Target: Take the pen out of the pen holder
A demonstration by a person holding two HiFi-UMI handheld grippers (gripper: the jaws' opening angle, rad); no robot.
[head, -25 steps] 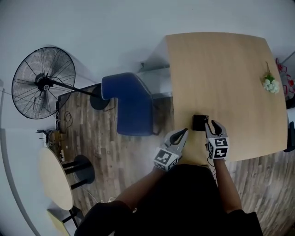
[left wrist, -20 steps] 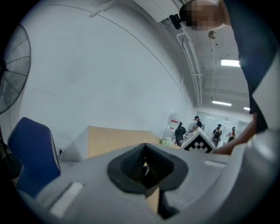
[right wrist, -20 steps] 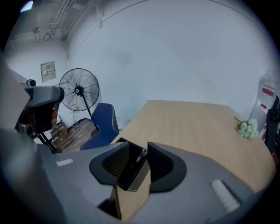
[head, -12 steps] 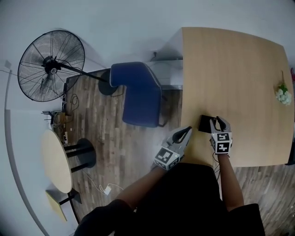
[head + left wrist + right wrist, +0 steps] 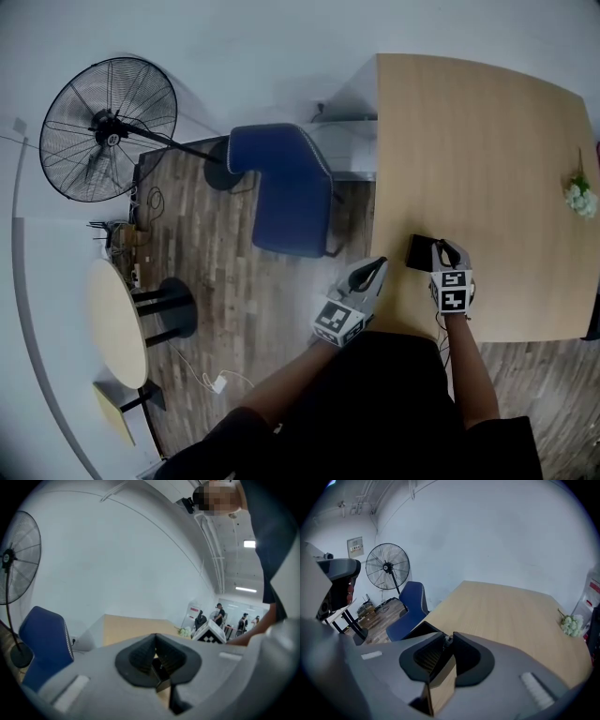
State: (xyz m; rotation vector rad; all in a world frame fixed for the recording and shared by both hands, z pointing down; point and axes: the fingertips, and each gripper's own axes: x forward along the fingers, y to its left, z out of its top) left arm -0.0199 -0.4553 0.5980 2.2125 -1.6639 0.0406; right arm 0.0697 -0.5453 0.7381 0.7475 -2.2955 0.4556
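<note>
A small black pen holder (image 5: 419,251) stands near the front left edge of the wooden table (image 5: 487,141). My right gripper (image 5: 447,249) hangs over the holder's right side, tilted down. In the right gripper view the holder's black rim (image 5: 423,629) lies just beyond the jaws. The jaws have just been closing, and the right gripper (image 5: 447,636) now pinches the small metallic top of the pen (image 5: 447,641). My left gripper (image 5: 375,267) hovers at the table's left edge, apart from the holder. The left gripper (image 5: 156,637) has its tips together and holds nothing.
A small bunch of white flowers (image 5: 578,197) lies at the table's far right. A blue chair (image 5: 281,187) stands left of the table. A standing fan (image 5: 108,127) and a round side table (image 5: 117,323) are further left on the wood floor.
The right gripper has come down over the pen holder and its jaws have narrowed from wide open. The left gripper has stayed about where it was.
</note>
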